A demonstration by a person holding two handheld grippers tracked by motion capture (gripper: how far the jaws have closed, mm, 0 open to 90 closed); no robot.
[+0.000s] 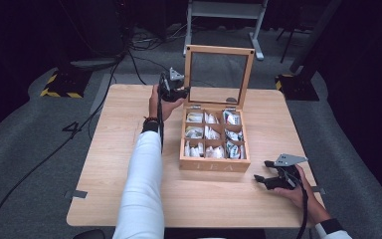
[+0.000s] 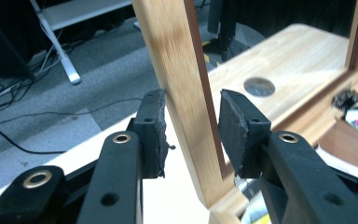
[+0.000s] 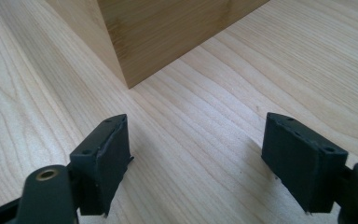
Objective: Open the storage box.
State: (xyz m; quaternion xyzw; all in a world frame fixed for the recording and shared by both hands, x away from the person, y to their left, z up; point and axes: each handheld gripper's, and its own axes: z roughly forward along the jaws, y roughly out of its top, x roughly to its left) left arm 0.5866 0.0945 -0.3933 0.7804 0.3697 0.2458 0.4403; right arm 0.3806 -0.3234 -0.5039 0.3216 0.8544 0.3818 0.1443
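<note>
Tea box (image 1: 214,162) mid-desk (image 1: 119,164), lid (image 2: 182,93) upright and fully raised. Left gripper (image 2: 191,128) jaws straddle the lid's side rail, not clamped. Right gripper (image 3: 196,158) rests aside, jaws spread. Opening looks done; sachets untouched.

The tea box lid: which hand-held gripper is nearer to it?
Left. The left hand-held gripper straddles the left side rail of the upright lid, jaws open on either side. The right hand-held gripper rests on the table, off the tea box's front right corner.
</note>
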